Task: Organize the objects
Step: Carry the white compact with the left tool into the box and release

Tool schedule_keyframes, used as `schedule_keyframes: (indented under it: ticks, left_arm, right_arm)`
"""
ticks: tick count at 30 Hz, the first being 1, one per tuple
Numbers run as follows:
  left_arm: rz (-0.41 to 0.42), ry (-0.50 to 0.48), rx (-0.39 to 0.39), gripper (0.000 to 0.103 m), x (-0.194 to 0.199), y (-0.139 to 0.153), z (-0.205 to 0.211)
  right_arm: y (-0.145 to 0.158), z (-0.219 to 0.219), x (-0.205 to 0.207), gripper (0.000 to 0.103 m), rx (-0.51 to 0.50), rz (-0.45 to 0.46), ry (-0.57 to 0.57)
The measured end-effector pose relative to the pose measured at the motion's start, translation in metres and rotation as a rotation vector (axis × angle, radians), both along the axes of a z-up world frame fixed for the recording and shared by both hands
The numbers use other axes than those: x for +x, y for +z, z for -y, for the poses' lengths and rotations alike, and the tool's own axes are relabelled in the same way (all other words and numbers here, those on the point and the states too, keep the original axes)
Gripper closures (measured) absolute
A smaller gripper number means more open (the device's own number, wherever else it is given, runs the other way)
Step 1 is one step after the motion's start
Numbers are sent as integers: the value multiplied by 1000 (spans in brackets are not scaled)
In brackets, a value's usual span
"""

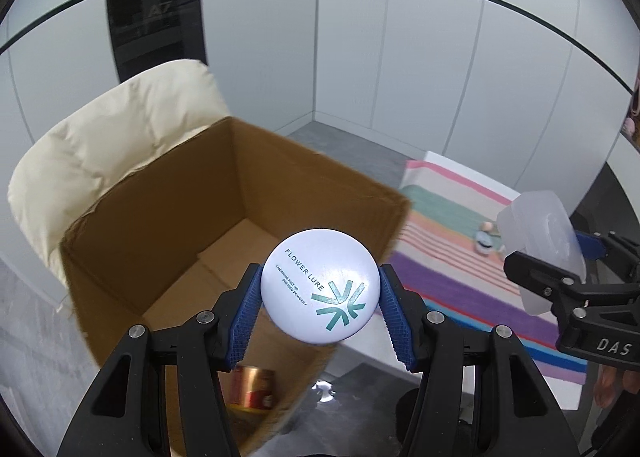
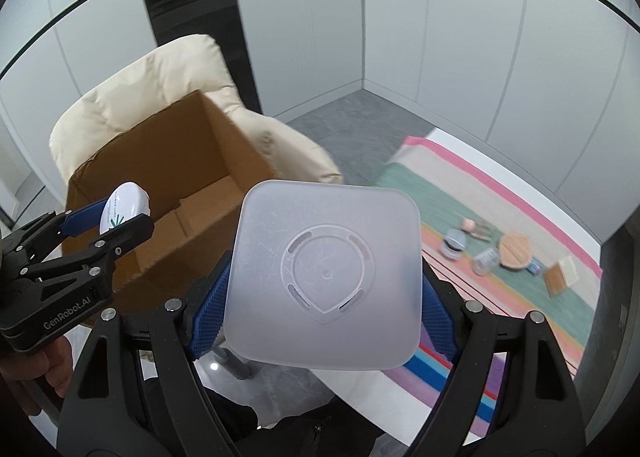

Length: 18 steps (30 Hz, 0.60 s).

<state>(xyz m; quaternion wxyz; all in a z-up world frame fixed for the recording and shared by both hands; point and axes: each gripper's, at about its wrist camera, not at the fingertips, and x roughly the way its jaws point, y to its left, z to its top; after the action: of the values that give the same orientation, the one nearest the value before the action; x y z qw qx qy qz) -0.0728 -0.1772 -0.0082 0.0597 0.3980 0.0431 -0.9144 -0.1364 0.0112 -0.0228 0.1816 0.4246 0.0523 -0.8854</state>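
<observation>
My left gripper (image 1: 320, 293) is shut on a round white powder compact (image 1: 320, 291) with teal print, held above the near rim of an open cardboard box (image 1: 168, 225). A red and gold can (image 1: 254, 387) lies inside the box at its near wall. My right gripper (image 2: 324, 293) is shut on a frosted square plastic container (image 2: 324, 281), held to the right of the box (image 2: 168, 177). In the right wrist view the left gripper (image 2: 120, 217) with the compact (image 2: 126, 207) shows over the box. In the left wrist view the right gripper (image 1: 556, 261) holds the container (image 1: 540, 241).
The box sits on a cream padded chair (image 1: 100, 137). A striped cloth (image 2: 500, 217) covers a white table to the right, with a small jar (image 2: 454, 243), a clear cup (image 2: 486, 261), a round wooden lid (image 2: 516, 251) and a small wooden box (image 2: 560, 275). Grey floor lies between.
</observation>
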Motion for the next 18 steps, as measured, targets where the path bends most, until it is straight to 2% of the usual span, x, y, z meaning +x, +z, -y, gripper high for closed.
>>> schedule_keyframes:
  ticks: [5,15,16,18]
  left_arm:
    - [20,44,6,45,7,-8,26]
    - [34,98,-19,44,17,-21,52]
    - [29,104,-33,42,20,-19,54]
    - [7,121,-77,21,26,-14,55]
  right_arm:
    - [2,32,2,18,5,-6,57]
    - [-1,78,5,18,12,1,126]
    - [-2,82,5,18,13,3,130]
    - [-2,90,4,18,5,6,139]
